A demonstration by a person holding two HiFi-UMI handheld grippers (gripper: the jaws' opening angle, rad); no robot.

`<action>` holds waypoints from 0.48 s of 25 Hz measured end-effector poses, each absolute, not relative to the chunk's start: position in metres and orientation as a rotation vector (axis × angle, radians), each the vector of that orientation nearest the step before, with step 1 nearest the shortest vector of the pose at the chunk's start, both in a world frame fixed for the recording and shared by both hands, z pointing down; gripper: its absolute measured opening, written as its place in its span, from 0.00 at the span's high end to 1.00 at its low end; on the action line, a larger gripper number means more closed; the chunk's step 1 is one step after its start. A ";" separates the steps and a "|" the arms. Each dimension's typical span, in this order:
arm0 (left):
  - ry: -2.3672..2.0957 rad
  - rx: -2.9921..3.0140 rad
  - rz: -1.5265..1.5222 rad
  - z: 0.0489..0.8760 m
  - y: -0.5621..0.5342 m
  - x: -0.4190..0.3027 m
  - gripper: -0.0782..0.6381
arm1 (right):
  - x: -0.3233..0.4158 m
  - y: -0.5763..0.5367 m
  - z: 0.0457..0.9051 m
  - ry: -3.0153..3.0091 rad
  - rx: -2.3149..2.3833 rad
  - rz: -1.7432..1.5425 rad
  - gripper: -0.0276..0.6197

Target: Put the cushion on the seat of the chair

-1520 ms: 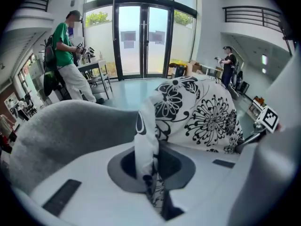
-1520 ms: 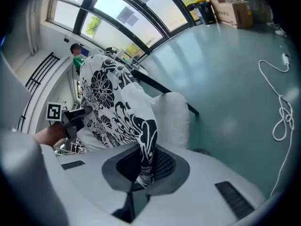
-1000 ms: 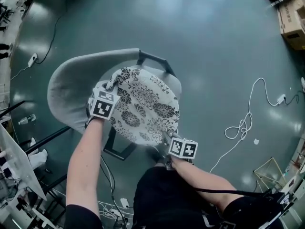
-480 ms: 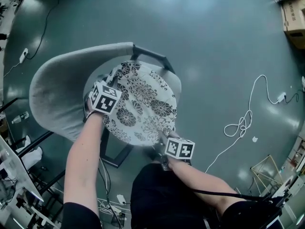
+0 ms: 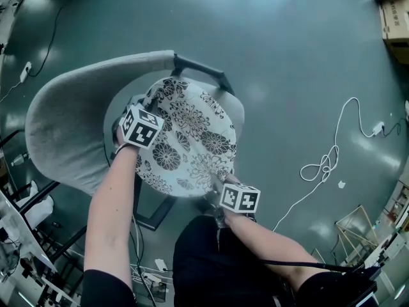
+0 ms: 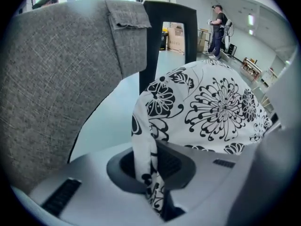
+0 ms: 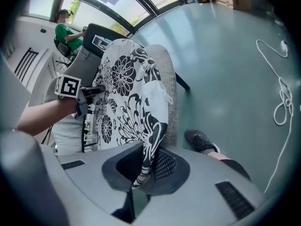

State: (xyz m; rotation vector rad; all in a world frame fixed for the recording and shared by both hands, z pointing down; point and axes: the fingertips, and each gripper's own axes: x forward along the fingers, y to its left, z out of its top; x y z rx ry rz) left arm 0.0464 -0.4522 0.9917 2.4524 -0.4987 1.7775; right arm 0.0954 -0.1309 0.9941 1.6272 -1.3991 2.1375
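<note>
Both tongs, left gripper and right gripper, pinch opposite edges of the cushion, which we hold over the chair seat. If one thin edge slips out, it may land crooked.

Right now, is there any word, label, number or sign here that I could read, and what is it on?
No words or numbers can be read.
Left cube and right cube: black-and-white square markers only, no letters.
Cushion: flower print, no text.
Box: any print is too small to read.
</note>
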 end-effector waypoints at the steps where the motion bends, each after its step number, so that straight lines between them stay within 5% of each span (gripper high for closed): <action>1: -0.494 2.454 1.781 0.994 -0.451 0.046 0.86 | 0.094 -0.130 0.996 -1.398 1.628 2.137 0.92; 12: -0.534 2.463 1.781 1.009 -0.454 0.052 0.84 | 0.097 -0.133 1.001 -1.413 1.622 2.111 0.92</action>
